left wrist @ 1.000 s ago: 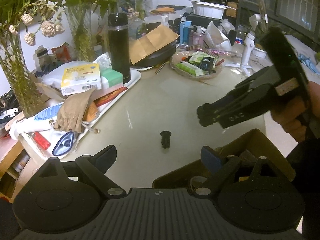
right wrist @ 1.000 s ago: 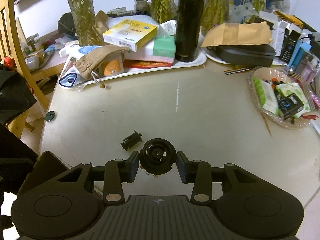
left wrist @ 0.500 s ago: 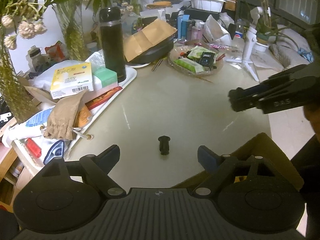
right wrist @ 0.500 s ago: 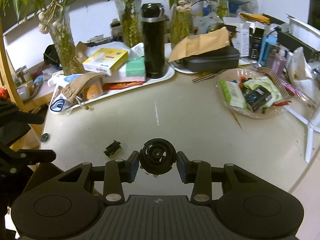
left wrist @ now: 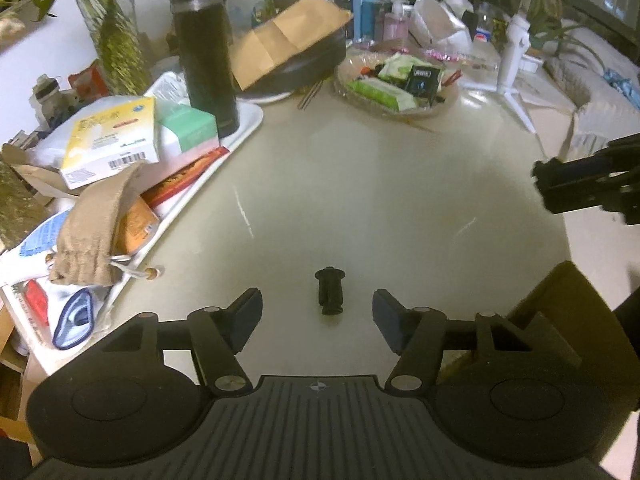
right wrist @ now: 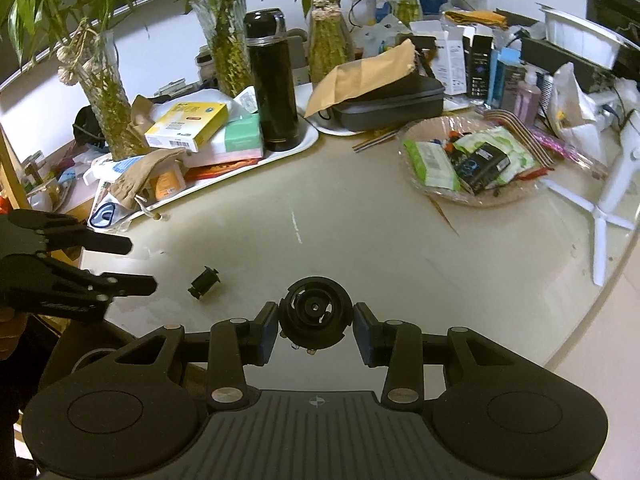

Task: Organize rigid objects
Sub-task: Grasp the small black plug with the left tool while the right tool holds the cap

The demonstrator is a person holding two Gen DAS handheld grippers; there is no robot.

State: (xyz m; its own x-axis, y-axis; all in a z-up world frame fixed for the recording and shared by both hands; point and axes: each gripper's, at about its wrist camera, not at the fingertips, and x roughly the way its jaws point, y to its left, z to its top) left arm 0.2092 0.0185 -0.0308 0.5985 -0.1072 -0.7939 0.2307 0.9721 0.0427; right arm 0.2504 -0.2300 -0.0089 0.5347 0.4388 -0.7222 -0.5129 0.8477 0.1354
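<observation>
The left tongs (left wrist: 318,316) hang low over the pale bench (left wrist: 360,184), and their jaws are closing. A small black peg (left wrist: 330,291) lies on the bench between the two tips, but the pads do not touch it. There is a gap on each side.

The right tongs (right wrist: 315,330) are clamped on a round black part (right wrist: 315,312). The blue pads press on both of its sides and hold it above the near part of the bench.

In the right wrist view the small black peg (right wrist: 205,282) lies to the left of the round part, just beside the tips of the left tongs (right wrist: 138,266).

Far off on the left sits a white tray (right wrist: 308,140) with a tall black bottle (right wrist: 272,80) and boxes. On the far right is a bowl of packets (right wrist: 472,160).
</observation>
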